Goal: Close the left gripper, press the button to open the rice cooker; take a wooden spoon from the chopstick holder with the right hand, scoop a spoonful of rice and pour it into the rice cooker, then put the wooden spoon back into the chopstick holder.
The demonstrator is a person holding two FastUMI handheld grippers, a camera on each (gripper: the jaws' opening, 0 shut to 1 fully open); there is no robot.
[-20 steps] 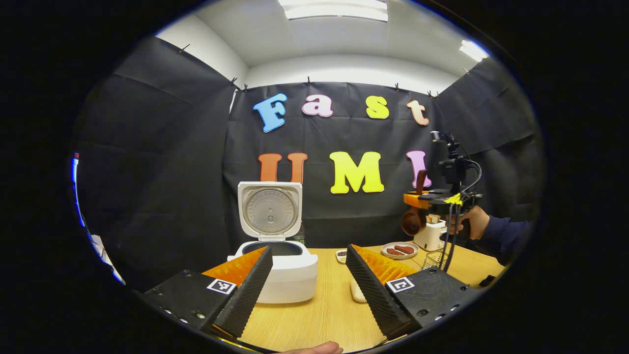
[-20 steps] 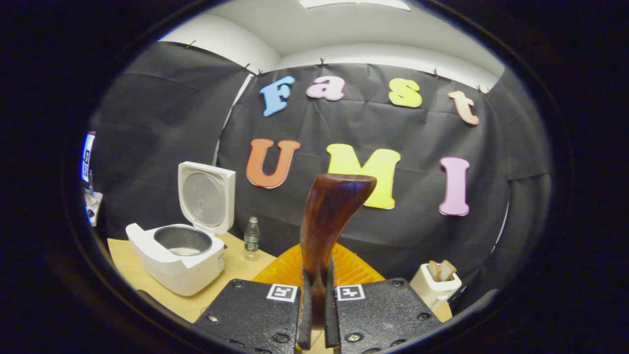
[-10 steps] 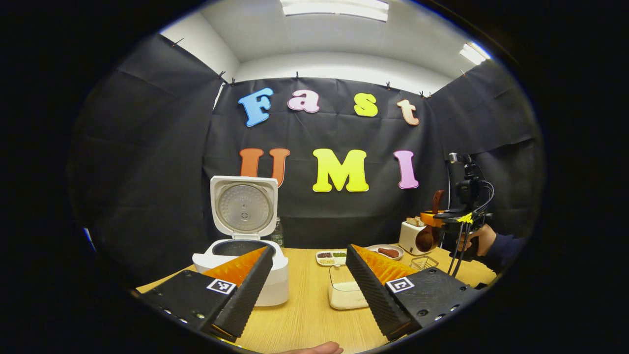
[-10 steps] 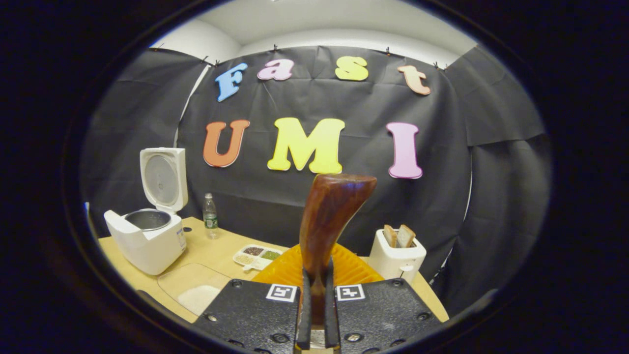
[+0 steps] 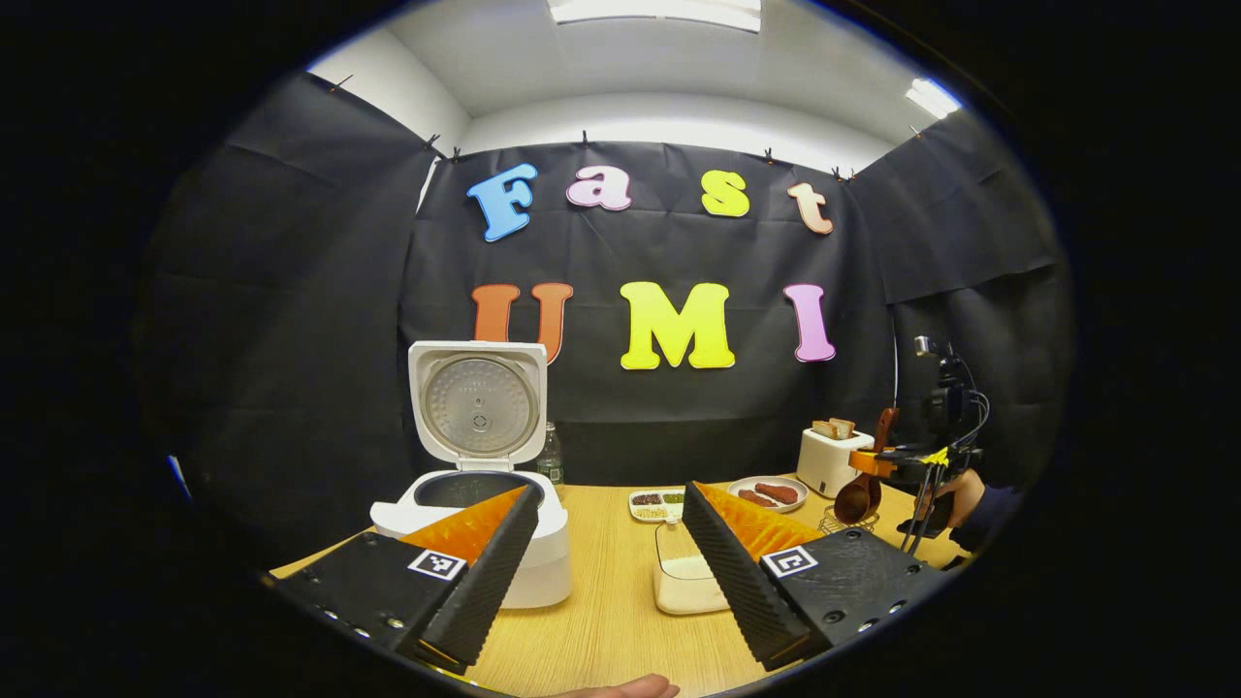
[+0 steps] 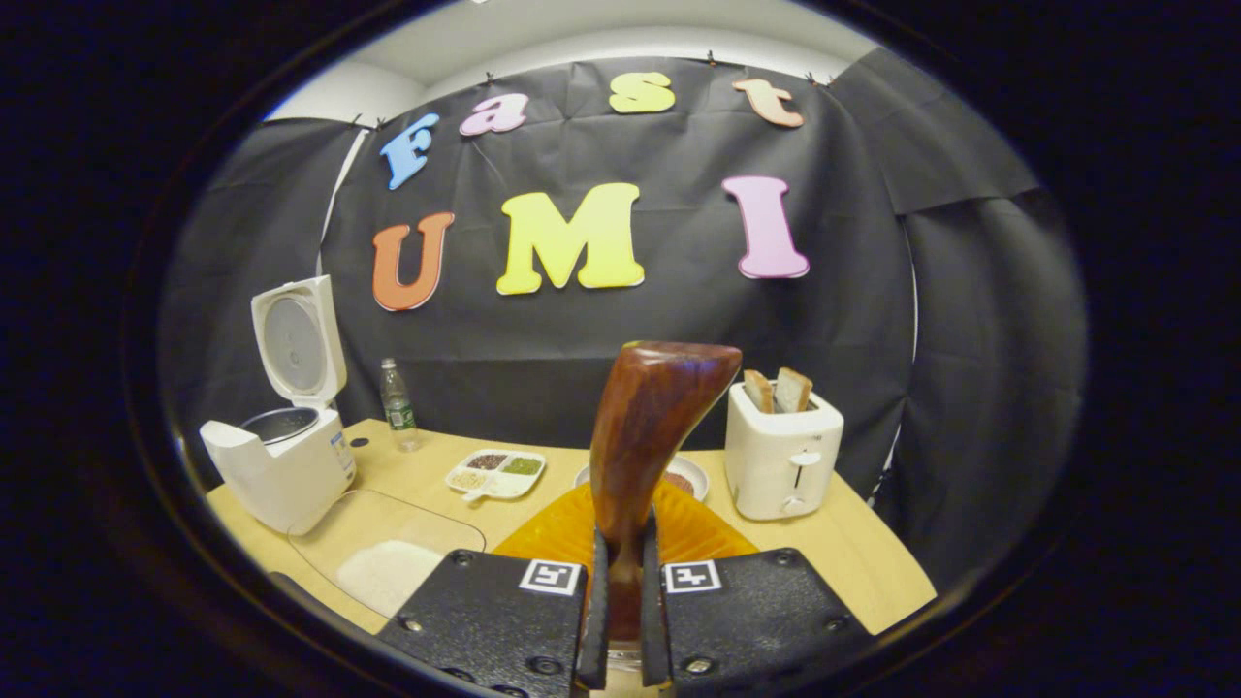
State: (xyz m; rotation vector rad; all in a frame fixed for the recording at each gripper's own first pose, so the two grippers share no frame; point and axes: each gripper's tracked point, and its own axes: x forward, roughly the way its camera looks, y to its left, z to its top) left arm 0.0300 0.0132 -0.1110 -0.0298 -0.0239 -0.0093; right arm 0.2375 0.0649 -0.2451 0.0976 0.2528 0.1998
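Two grippers: left gripper (image 5: 609, 562), jaws wide, empty; right gripper (image 6: 618, 620), jaws clamped on dark-brown wooden spoon (image 6: 648, 436) above wire chopstick holder (image 5: 842, 522), bench's right edge. White rice cooker (image 5: 490, 504) open, left edge. Risk: bowl snagging the holder's rim, tipping it.

Toaster (image 6: 783, 451) holding bread, water bottle (image 6: 395, 404), divided dish (image 6: 495, 472), sausage plate (image 5: 767, 492).

Cooker (image 5: 485, 523) white, lid up, far left on table. Dark spoon (image 6: 645, 456) upright; bowl over wire holder (image 5: 845, 523). Rice (image 6: 388, 574) in clear tray.
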